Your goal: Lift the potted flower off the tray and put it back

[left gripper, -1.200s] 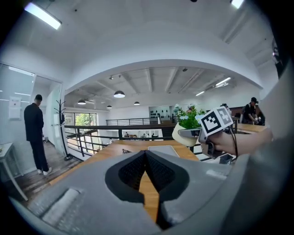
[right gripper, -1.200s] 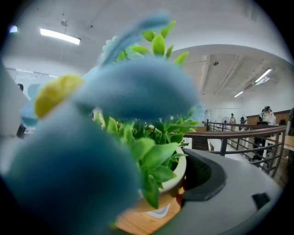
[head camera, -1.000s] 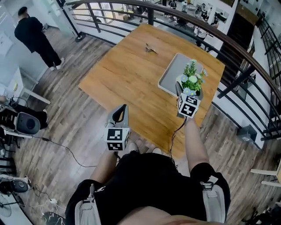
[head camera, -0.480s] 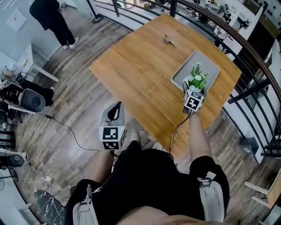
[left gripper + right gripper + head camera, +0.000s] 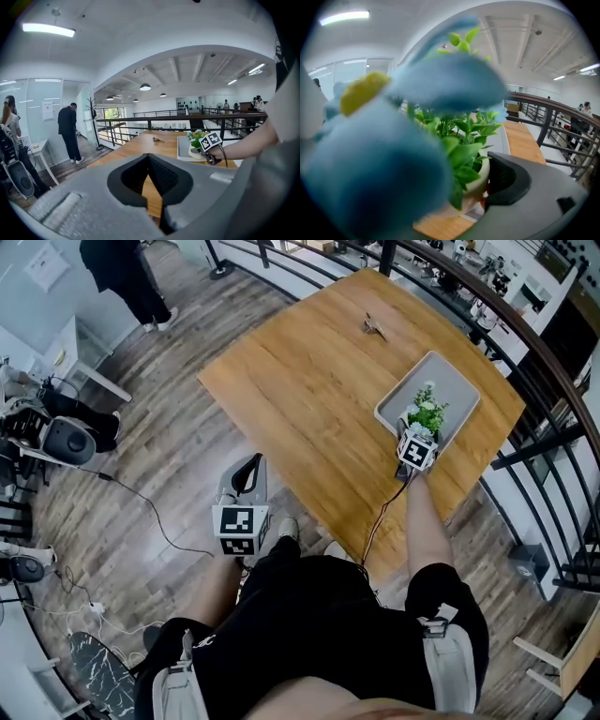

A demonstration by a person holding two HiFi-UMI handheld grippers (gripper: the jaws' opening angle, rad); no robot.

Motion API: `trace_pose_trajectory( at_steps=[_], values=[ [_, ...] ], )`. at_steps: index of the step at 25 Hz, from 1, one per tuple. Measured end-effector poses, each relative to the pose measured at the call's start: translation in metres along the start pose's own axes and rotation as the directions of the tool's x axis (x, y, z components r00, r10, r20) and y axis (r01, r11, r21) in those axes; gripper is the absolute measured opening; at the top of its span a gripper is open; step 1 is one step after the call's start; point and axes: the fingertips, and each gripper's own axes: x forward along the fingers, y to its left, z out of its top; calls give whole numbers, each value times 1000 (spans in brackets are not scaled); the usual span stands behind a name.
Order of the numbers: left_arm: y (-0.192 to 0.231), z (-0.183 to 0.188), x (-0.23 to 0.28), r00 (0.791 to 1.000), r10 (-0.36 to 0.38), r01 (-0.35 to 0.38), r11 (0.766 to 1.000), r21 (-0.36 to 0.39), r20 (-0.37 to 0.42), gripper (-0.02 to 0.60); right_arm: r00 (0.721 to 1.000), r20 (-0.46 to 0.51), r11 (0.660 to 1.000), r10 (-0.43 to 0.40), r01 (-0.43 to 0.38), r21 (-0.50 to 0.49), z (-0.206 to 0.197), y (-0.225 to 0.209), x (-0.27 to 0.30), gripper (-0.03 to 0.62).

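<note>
The potted flower (image 5: 427,413), green leaves and pale blue blooms in a white pot (image 5: 482,180), stands over the near end of the grey tray (image 5: 450,381) on the wooden table (image 5: 309,399). My right gripper (image 5: 413,434) is shut on the pot. Its right pad (image 5: 508,180) presses the pot's side, and a blurred blue bloom (image 5: 389,154) hides the left jaw. I cannot tell whether the pot's base touches the tray. My left gripper (image 5: 251,465) hangs off the table's near edge over the floor, shut with nothing in it. From there the flower (image 5: 197,139) shows far off.
A small bunch of keys (image 5: 375,326) lies on the far part of the table. A dark railing (image 5: 530,352) curves round behind the table and to its right. A person (image 5: 122,268) stands far left. Equipment and cables (image 5: 66,437) lie on the floor at left.
My right gripper has come down with the potted flower from above the tray to its near end. The left gripper has shifted a little beside the table.
</note>
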Motion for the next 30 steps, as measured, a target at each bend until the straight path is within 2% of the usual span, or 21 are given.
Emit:
trace_pose_trajectory(
  at_steps=[3, 10, 21, 27, 30],
  values=[
    [1, -3, 7, 1000, -6, 6, 1000, 1, -10, 12, 1000, -5, 999, 9, -9, -30, 8, 4, 9, 506],
    [-8, -3, 12, 1000, -22, 22, 1000, 8, -16, 12, 1000, -31, 1000, -6, 6, 7, 11, -13, 16, 506],
    [-1, -9, 16, 999, -26, 26, 1000, 13, -32, 12, 999, -33, 999, 16, -17, -29, 13, -8, 22, 508],
    [8, -12, 20, 999, -26, 26, 1000, 10, -30, 12, 995, -94, 999, 22, -26, -37, 5, -7, 30, 508],
    [6, -12, 19, 999, -34, 35, 999, 11, -36, 12, 998, -55, 998, 7, -10, -64, 10, -9, 24, 509]
  ],
)
